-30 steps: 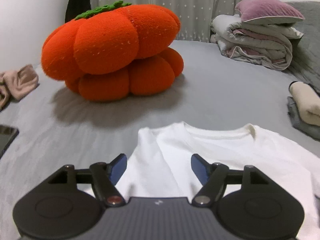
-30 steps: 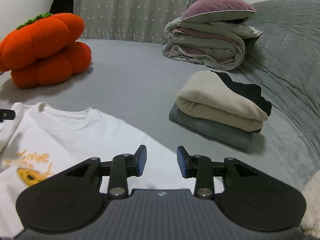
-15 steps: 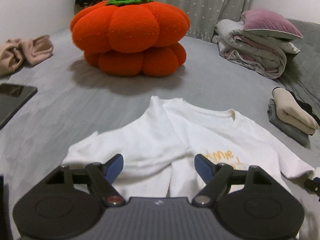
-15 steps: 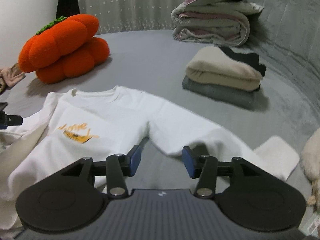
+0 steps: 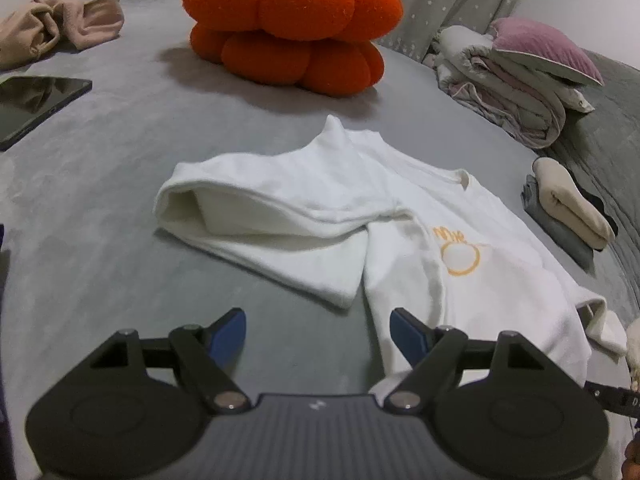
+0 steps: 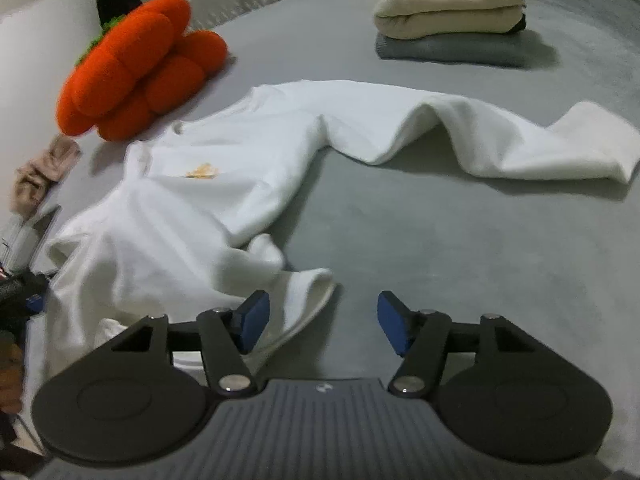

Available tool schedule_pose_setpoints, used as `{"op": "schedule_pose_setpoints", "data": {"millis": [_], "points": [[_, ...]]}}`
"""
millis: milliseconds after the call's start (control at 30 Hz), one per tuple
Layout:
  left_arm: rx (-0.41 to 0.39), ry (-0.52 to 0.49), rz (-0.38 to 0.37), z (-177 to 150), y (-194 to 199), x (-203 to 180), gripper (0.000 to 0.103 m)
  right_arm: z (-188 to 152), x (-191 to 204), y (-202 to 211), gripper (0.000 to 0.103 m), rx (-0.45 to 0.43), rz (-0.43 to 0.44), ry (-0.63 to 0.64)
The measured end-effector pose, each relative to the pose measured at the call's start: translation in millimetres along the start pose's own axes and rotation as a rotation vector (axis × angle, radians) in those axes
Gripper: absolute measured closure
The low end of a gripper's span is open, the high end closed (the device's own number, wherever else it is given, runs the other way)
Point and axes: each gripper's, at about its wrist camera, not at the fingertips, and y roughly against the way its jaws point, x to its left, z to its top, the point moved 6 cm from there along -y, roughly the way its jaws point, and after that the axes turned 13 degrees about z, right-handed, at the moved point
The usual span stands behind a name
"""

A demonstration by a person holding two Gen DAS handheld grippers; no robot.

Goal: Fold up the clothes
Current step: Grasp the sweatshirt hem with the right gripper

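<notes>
A white long-sleeved shirt [image 5: 460,232] with a small orange print lies spread on the grey bed. In the left wrist view one sleeve [image 5: 280,208] is folded across toward the left. My left gripper [image 5: 318,334] hovers open over bare sheet just short of the shirt's hem, nothing between its blue pads. In the right wrist view the shirt [image 6: 224,168] lies rumpled, its other sleeve [image 6: 520,144] stretched out to the right. My right gripper [image 6: 324,320] sits at the crumpled hem, jaws opening, with the cloth beside the left pad [image 6: 252,316] and not clamped.
An orange pumpkin cushion [image 5: 288,28] sits behind the shirt. Folded beige and grey clothes [image 6: 448,28] are stacked at the right. A bundled duvet with a pink pillow [image 5: 520,76], a beige garment [image 5: 60,28] and a dark tablet [image 5: 32,100] lie around the bed.
Both grippers have drawn back and tilted down, so the whole shirt now shows. The right jaws have widened. The left sleeve now lies folded across.
</notes>
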Motion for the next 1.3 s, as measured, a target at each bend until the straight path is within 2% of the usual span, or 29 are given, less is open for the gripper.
{"op": "schedule_pose_setpoints", "data": {"millis": [367,567,733,1000,1200,1300], "points": [[0.018,-0.073,-0.038,-17,6,4,0.023,-20,13,2,0.037,0.006,0.043,0.115],[0.022,-0.076,-0.057,-22,9,7,0.023,-22,25,-8,0.038,0.012,0.067,0.133],[0.025,-0.073,-0.058,-22,9,7,0.023,-22,29,-12,0.043,0.004,0.077,0.119],[0.02,-0.085,-0.049,-23,9,6,0.023,-25,37,-17,0.074,0.011,0.127,0.107],[0.019,-0.088,-0.049,-23,10,6,0.023,-25,37,-17,0.09,0.002,0.128,0.081],[0.026,-0.079,-0.058,-23,11,8,0.025,-24,36,-16,0.095,-0.008,0.128,0.058]]}}
